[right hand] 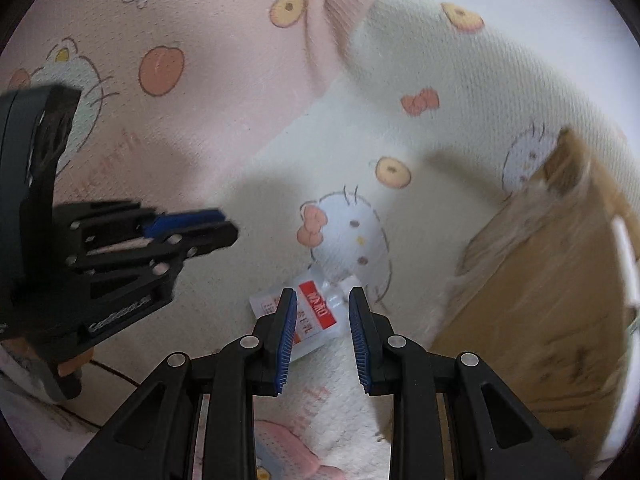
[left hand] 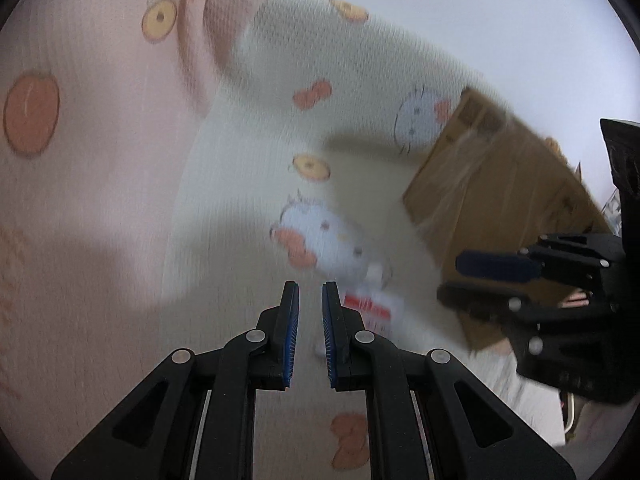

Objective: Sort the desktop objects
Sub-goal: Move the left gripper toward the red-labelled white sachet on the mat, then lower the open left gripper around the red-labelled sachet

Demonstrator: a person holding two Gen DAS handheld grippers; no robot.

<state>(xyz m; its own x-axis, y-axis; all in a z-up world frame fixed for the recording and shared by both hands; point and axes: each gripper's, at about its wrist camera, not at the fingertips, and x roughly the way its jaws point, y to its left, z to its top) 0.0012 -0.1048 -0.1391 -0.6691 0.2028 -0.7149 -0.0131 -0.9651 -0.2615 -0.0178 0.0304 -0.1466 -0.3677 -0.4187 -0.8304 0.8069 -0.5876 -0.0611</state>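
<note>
Soft printed cloth (right hand: 440, 216), pink on one side and cream on the other with cartoon cat faces, bows and round fruit, covers the whole surface under both cameras; whether a tabletop or a bed lies beneath cannot be told.

Nearest in the right wrist view, low in the frame, the right gripper (right hand: 323, 300) points steeply down with its blue-padded fingers (right hand: 287, 340) drawn close together, a narrow gap left between them and nothing held. Right beyond the fingertips, just below the middle of the frame, lies the small white packet (right hand: 316, 322) with a red label and dark print. It is flat on the cream cloth, its long axis running on a slant from lower left to upper right, one end hidden behind the left-hand finger and the other poking toward the gap. Its surface looks glossy, like thin plastic wrap.

The left gripper (left hand: 311, 286) is likewise almost closed and empty. In its own view the packet (left hand: 370, 306) sits just right of its fingertips, blurred. The right gripper seems the nearer and better lined up, though its fingers would likely need to open wider and turn across the packet's short side.

Farther off, at the right of both frames, stands a brown cardboard box (right hand: 552, 264), probably where things are sorted to.
</note>
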